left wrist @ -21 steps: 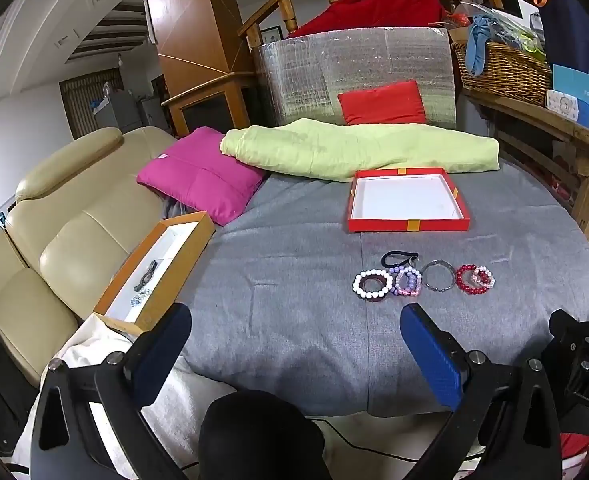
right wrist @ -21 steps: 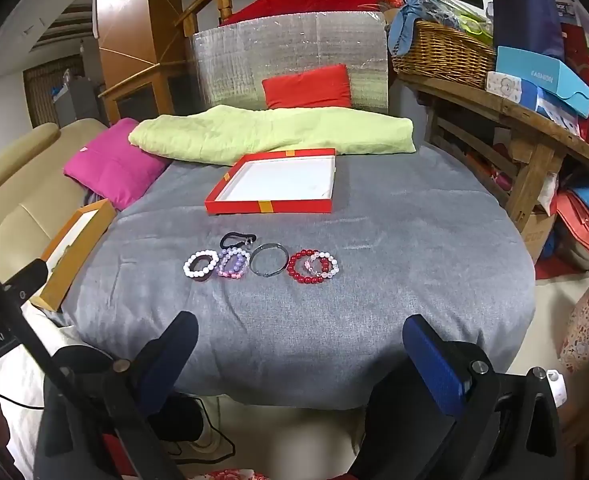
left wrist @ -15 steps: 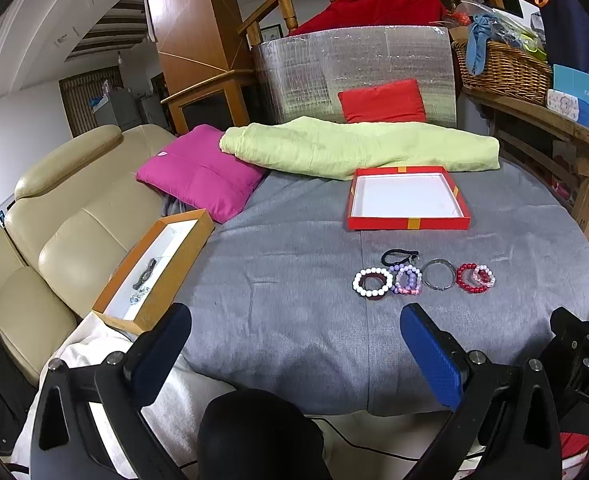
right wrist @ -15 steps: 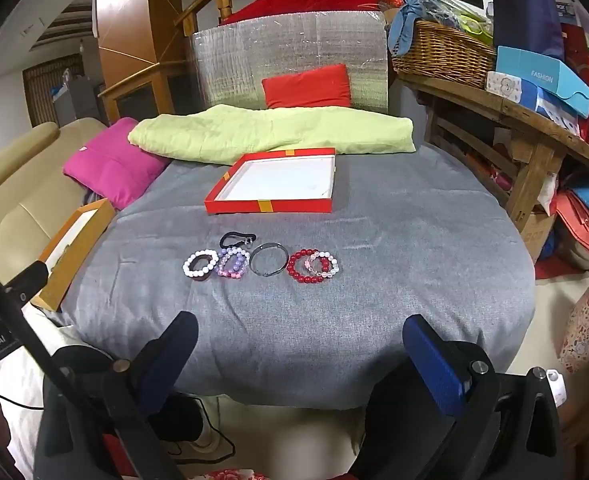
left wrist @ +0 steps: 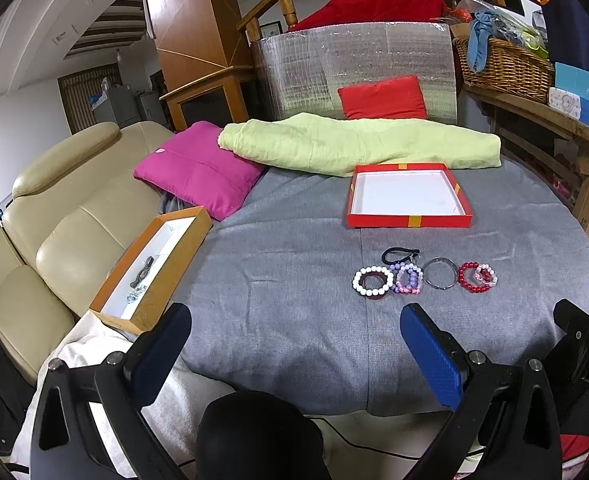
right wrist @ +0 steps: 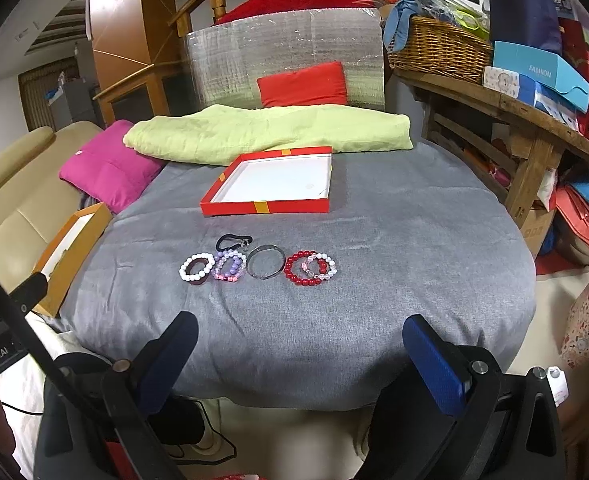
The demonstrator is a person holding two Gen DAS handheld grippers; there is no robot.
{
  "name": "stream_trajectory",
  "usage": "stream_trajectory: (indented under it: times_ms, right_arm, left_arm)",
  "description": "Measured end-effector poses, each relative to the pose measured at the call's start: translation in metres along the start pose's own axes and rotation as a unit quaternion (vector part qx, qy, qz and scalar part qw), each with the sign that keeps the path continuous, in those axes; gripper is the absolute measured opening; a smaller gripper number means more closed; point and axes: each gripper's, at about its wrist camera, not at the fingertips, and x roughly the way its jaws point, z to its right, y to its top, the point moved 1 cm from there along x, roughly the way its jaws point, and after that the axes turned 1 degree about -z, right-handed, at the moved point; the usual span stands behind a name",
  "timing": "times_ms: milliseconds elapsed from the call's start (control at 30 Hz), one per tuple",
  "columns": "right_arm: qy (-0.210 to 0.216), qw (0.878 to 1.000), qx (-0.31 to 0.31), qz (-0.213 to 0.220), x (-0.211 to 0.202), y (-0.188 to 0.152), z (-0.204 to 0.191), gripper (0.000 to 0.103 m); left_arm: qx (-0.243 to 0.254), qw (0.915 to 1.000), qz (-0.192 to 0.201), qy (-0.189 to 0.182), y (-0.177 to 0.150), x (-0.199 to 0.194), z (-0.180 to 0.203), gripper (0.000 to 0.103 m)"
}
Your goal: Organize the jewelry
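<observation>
Bracelets [left wrist: 424, 278] lie in a row on the grey desk [left wrist: 286, 300], before the red tray [left wrist: 408, 222]; both grippers' fingers, left [left wrist: 294, 336] and right [right wrist: 300, 344], gape wide, empty.

A lived-in home: a beige leather sofa [left wrist: 54, 216] stands along the left edge of the grey-covered table [left wrist: 294, 280]; a wooden stair banister [left wrist: 294, 4] rises behind; a wicker basket [left wrist: 502, 68] crowds the wooden shelf [right wrist: 534, 120].
</observation>
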Motion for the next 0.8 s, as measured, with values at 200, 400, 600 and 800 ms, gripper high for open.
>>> stream_trajectory:
  times_ms: [200, 400, 600, 800]
  right_arm:
    - [0.001, 1.0, 0.005, -0.007, 0.009, 0.005, 0.003, 0.103]
    - [0.006, 1.0, 0.012, -0.006, 0.015, 0.01, 0.004, 0.103]
    - [0.01, 1.0, 0.018, -0.016, 0.028, 0.016, 0.004, 0.103]
    - [-0.005, 1.0, 0.004, -0.026, 0.048, 0.017, 0.012, 0.103]
  left_arm:
    - [0.001, 1.0, -0.005, 0.0, 0.002, 0.008, 0.002, 0.103]
    - [0.0, 1.0, -0.01, 0.001, 0.007, 0.016, 0.006, 0.103]
    - [0.001, 0.9998, -0.017, 0.001, 0.01, 0.027, 0.008, 0.103]
    - [0.006, 0.9991, -0.039, -0.016, 0.014, 0.052, 0.016, 0.103]
